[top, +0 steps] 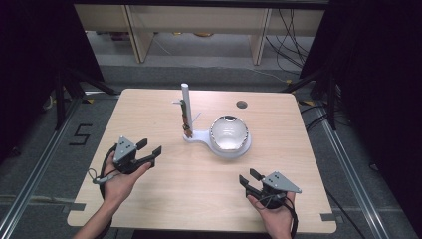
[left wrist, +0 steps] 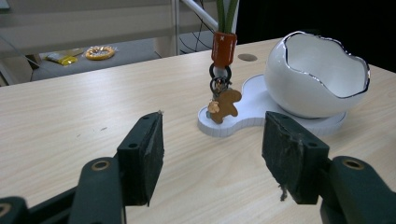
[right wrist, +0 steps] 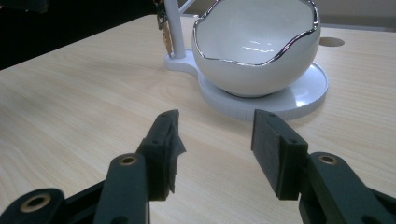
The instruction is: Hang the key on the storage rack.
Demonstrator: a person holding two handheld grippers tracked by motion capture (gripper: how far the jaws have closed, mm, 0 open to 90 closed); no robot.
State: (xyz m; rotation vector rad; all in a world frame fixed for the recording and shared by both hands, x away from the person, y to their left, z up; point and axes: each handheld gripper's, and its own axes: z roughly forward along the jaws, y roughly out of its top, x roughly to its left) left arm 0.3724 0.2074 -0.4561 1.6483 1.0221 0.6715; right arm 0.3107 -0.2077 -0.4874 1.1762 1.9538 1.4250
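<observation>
The brown gingerbread-shaped keyring charm [left wrist: 225,105] hangs from the white post stand [left wrist: 219,127], left of the white eggshell-shaped bowl [left wrist: 315,77]; its red tag's marking is unreadable. The left gripper [left wrist: 212,156] and right gripper [right wrist: 215,147] gape empty.

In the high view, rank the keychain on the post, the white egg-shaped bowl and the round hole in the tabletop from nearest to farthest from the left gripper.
From the left gripper:
1. Keychain, hanging on the white post, just beyond the gripper.
2. Egg-shaped bowl, on the stand's round dish, to the right of the post.
3. Round hole, near the table's far edge.
</observation>
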